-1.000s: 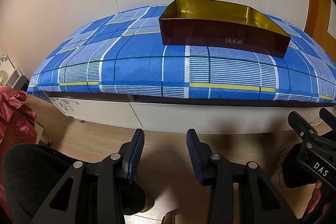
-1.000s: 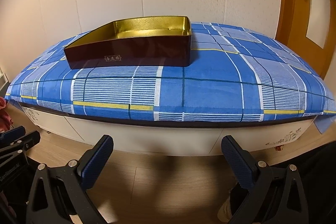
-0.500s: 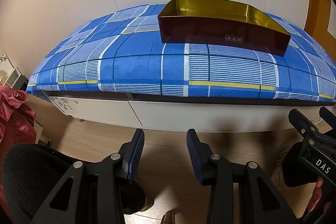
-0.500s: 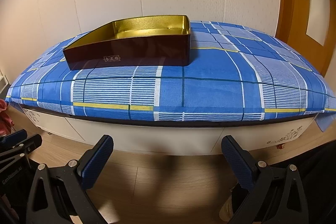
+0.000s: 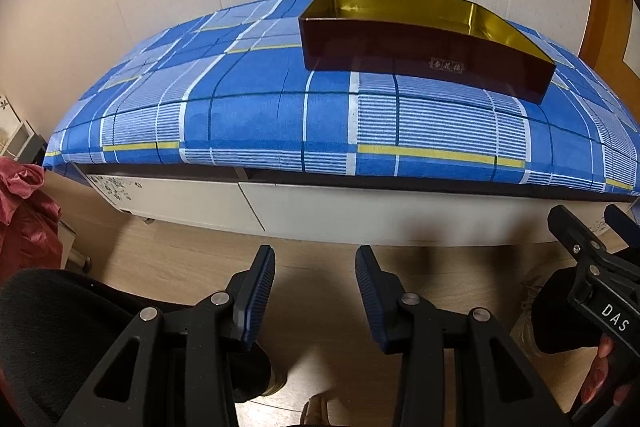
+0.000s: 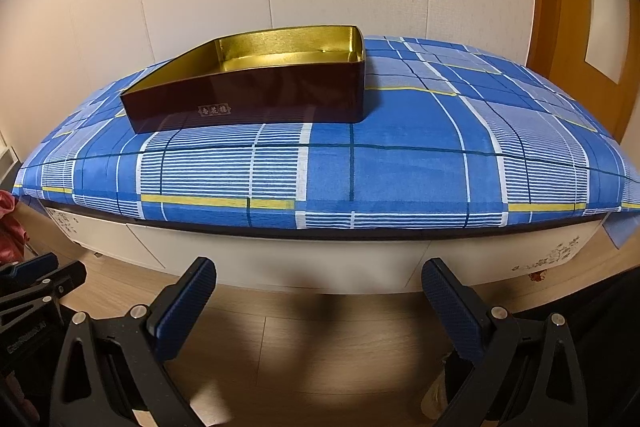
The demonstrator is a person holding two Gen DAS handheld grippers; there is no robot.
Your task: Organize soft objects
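Left tongs (image 5: 315, 263): blue pads parted by a moderate gap, nothing between them, touching nothing; they hang over the wood floor (image 5: 320, 267), short of the worktop's front edge.
Right tongs (image 6: 319, 277): spread wide, pads far apart, empty; also over the floor, in front of the white cabinet front (image 6: 320, 259).
Each seen by the other: the right tongs show at the right border of the left view (image 5: 592, 263), cut off by the frame; the left tongs show at the left border of the right view, only a black and blue tip.
Open room: bare floor lies between both tongs and the cabinet; the blue checked cloth (image 6: 400, 163) covers the worktop, and its front half and right part are free of objects.
Edges: the cloth hangs just over the worktop's front edge; a dark strip runs under it above the white drawers.
Box (image 6: 248, 103): dark red outside, gold inside, open top, standing on the cloth toward the back, left of centre in the right view; its inside looks bare as far as it shows.
Soft things: a red crumpled fabric (image 5: 24, 211) sits low at the left border, beside the worktop's end, partly cut off.
Hard to make out: the small label on the box front is unreadable; the black padded shape (image 5: 52, 339) at lower left is unclear.
Far right: a wooden door (image 6: 580, 27) meets the pale wall.
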